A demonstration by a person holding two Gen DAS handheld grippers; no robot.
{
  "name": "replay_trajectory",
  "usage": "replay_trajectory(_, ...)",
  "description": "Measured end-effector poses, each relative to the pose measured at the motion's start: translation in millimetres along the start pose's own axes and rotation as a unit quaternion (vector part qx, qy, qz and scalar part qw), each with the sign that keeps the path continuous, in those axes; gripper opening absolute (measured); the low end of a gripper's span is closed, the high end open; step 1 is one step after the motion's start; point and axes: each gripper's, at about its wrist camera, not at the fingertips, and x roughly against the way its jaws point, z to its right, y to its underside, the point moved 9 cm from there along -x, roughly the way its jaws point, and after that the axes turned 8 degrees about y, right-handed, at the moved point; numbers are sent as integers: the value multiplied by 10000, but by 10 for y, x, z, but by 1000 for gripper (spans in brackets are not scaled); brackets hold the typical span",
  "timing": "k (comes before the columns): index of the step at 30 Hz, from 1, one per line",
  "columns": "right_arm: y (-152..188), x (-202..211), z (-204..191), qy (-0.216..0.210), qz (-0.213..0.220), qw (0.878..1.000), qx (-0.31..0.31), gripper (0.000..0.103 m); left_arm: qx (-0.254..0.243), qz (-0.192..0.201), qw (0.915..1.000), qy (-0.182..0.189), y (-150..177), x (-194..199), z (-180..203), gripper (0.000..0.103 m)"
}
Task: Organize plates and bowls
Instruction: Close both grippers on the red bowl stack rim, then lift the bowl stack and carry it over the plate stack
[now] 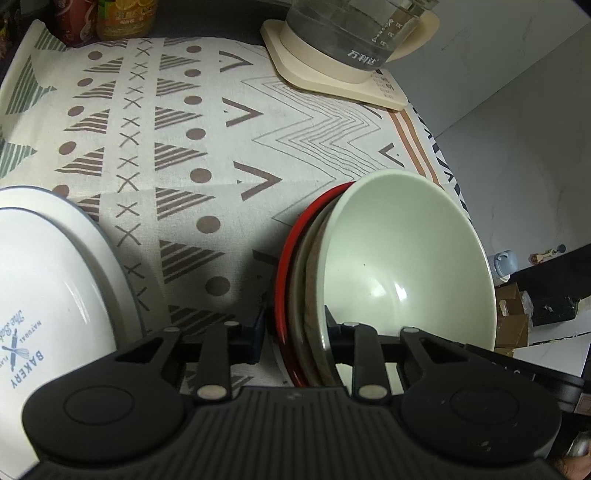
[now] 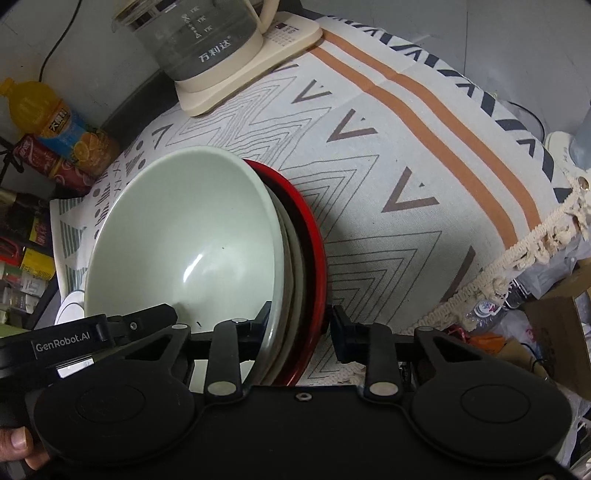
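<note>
A stack of dishes is gripped from two sides: a pale green bowl nested in a beige plate and a red plate. My left gripper is shut on the stack's rims, one finger outside the red plate and the other inside the bowl. My right gripper is shut on the opposite rim in the same way. The left gripper's body shows in the right wrist view at the bowl's far side. A white "BAKERY" plate lies to the left.
A glass kettle on a cream base stands at the back of the patterned tablecloth. Drink bottles and cans stand at the back corner. The fringed cloth edge drops to clutter below.
</note>
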Motion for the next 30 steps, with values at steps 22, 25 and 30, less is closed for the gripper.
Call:
replay_trajectory(22, -139, 390, -517, -406, 559, 9970, 340, 30, 30, 763, 9971, 17, -234, 707, -121, 27)
replay_trajectory(25, -98, 439, -657, -472, 591, 9961, 451, 30, 91, 868, 9962, 10, -239, 839, -222, 27)
replay_trajectory(30, -19, 493, -890, -575, 630, 9944, 625, 30, 154, 1032, 9945, -39, -197, 1077, -386, 27)
